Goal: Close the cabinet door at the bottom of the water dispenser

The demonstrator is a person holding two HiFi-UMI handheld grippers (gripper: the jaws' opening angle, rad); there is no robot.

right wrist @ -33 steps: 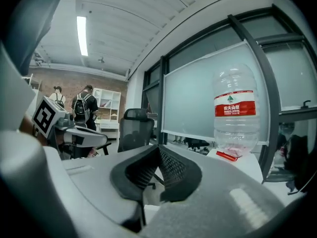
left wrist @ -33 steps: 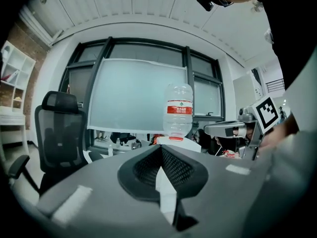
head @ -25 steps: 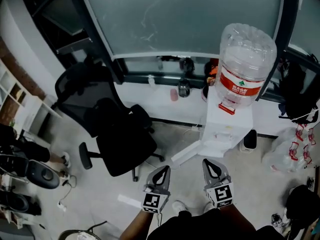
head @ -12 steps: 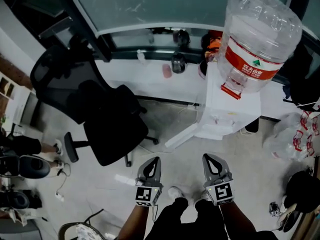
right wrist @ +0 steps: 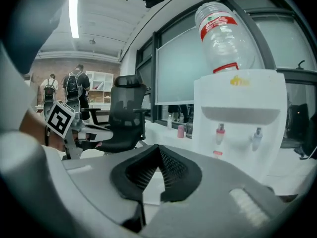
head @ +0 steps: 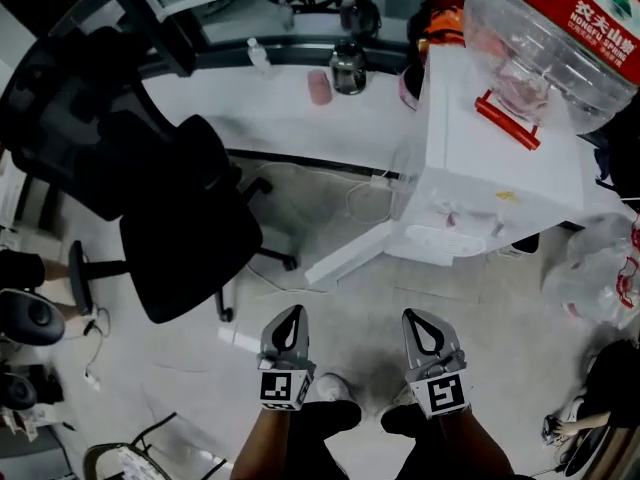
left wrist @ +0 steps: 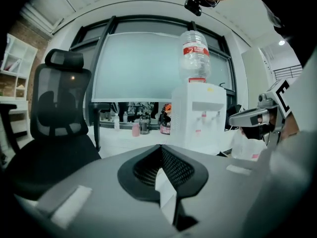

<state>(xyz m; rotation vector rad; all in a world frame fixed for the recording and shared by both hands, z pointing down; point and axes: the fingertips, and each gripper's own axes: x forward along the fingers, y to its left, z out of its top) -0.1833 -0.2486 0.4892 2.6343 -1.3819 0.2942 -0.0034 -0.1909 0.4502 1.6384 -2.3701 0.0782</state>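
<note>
The white water dispenser stands at the upper right with a clear bottle on top. Its bottom cabinet door hangs open, swung out to the left over the floor. My left gripper and right gripper are side by side in front of it, well short of the door, both shut with nothing in them. In the left gripper view the left gripper faces the dispenser; the door is hidden behind its jaws. The right gripper points left of the dispenser.
A black office chair stands to the left of the open door. A white ledge behind carries a pink cup and bottles. A white plastic bag lies right of the dispenser. The person's shoes show between the grippers.
Both grippers and the head camera have sunk lower and closer to the dispenser, which now fills more of the head view. The jaws stayed shut and the door stayed open.
</note>
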